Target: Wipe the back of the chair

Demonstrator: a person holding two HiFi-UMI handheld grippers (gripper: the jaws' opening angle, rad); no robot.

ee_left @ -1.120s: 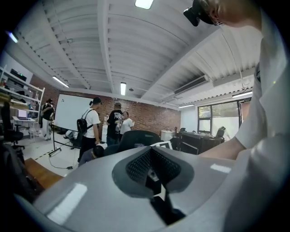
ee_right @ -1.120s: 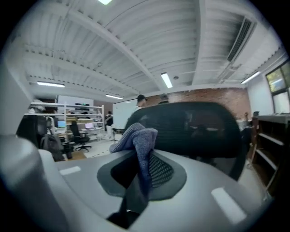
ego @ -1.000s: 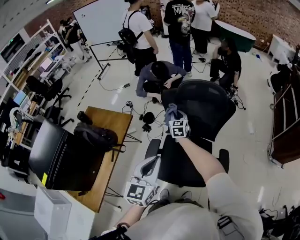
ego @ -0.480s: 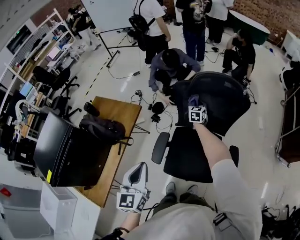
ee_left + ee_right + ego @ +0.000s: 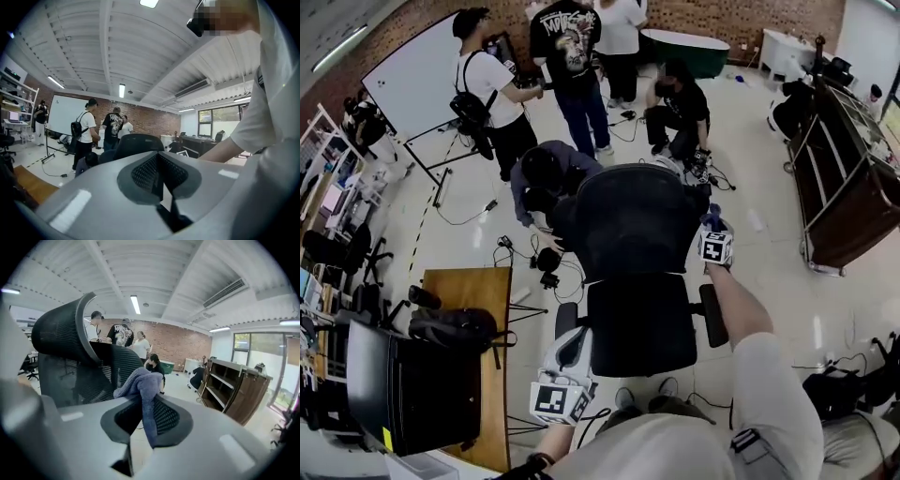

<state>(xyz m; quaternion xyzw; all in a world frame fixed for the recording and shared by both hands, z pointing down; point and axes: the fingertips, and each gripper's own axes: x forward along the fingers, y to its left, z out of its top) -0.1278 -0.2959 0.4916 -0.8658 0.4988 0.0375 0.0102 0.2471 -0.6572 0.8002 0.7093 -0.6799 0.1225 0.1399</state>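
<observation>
Pinching the cloth (image 5: 140,380) thinly, the right tongs (image 5: 140,420) are risking the chair back (image 5: 61,333) mesh snagging it free; the left tongs (image 5: 160,176) are hanging clenched, empty.

Red brick wall (image 5: 750,14) at the far end, whiteboard (image 5: 412,80) on its stand to the left. Pale glossy floor (image 5: 787,253), cables (image 5: 500,246) trailing over it. Wooden table (image 5: 473,286) lower left, dark shelf unit (image 5: 848,202) right. White ribbed ceiling (image 5: 187,268), strip lights (image 5: 136,303) on, windows (image 5: 241,345) bright.
</observation>
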